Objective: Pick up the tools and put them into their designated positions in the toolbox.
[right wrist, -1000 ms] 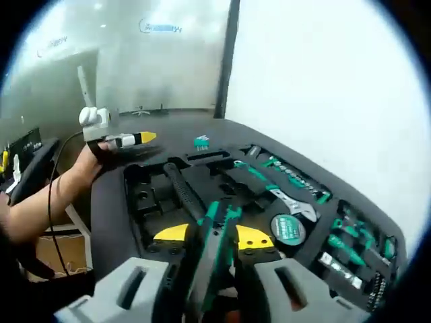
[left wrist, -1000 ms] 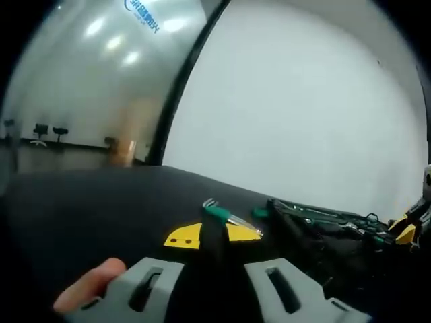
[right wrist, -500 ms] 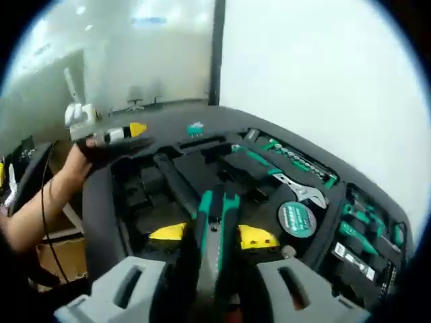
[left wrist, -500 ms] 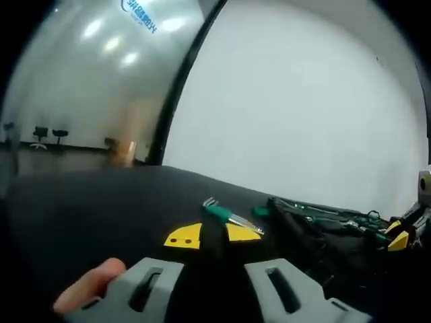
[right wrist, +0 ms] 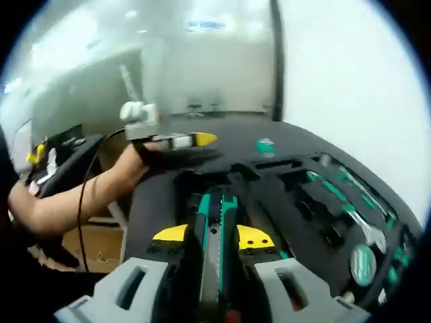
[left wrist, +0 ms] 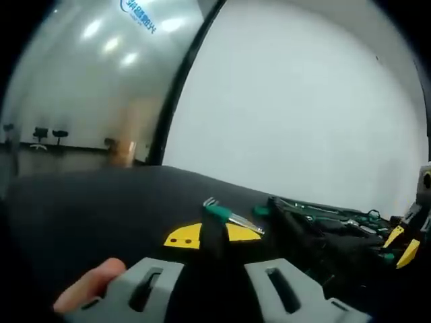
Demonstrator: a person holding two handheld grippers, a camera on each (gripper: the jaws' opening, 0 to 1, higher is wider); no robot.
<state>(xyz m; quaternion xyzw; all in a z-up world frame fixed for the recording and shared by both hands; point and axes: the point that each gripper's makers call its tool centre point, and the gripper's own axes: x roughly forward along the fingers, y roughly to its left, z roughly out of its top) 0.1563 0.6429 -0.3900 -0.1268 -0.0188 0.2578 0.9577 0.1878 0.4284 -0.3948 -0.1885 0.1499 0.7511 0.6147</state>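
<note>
Here the right hand-held gripper [right wrist: 212,259] pinches a long green-and-black handled tool [right wrist: 213,235] between its jaws, the tool's long axis running straight ahead toward 12 o'clock. Beyond its tip lies the open black moulded toolbox [right wrist: 316,202], its slots spreading toward 2 o'clock on the dark bench [right wrist: 229,131]. The left hand-held gripper [left wrist: 212,286] is farther off at 10 o'clock, spread, with a small green-tipped metal tool [left wrist: 219,212] lying ahead of it.

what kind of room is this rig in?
Likely an office or lab: office chairs by the far wall, a glass partition with a blue logo, and a black table holding the open toolbox.
</note>
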